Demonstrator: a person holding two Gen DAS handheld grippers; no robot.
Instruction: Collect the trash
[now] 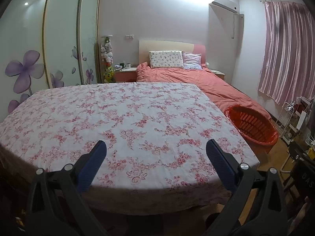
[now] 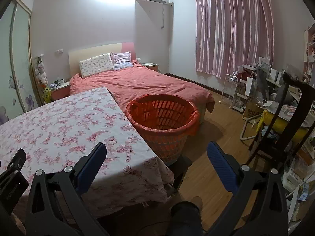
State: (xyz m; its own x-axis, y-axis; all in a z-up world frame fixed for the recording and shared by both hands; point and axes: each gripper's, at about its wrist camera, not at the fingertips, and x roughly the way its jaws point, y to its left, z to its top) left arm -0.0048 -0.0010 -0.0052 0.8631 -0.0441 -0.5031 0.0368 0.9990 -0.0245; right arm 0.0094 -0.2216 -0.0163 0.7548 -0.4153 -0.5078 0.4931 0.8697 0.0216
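The orange laundry basket [image 2: 163,125], lined with a red bag, stands just beside the right edge of the tabletop [image 2: 59,122], between it and the foot of the bed [image 2: 149,84]; we see no trash inside it from either view. In the left wrist view the basket [image 1: 254,124] sits past the tabletop's far right corner, partly cut off by that edge. We hold the left tool [image 1: 156,147] over the near edge of the flowered cloth [image 1: 118,118], its blue pads spread wide with nothing between them. The right tool [image 2: 157,149] hangs over the tabletop's near right corner, likewise spread wide and holding nothing. The cloth lies flat and bare right up to its edges. To the right of the basket the wooden floor [image 2: 216,118] is open as far as a dark chair [image 2: 291,118] and a cluttered white rack [image 2: 242,90] beneath the pink curtain [image 2: 234,29].
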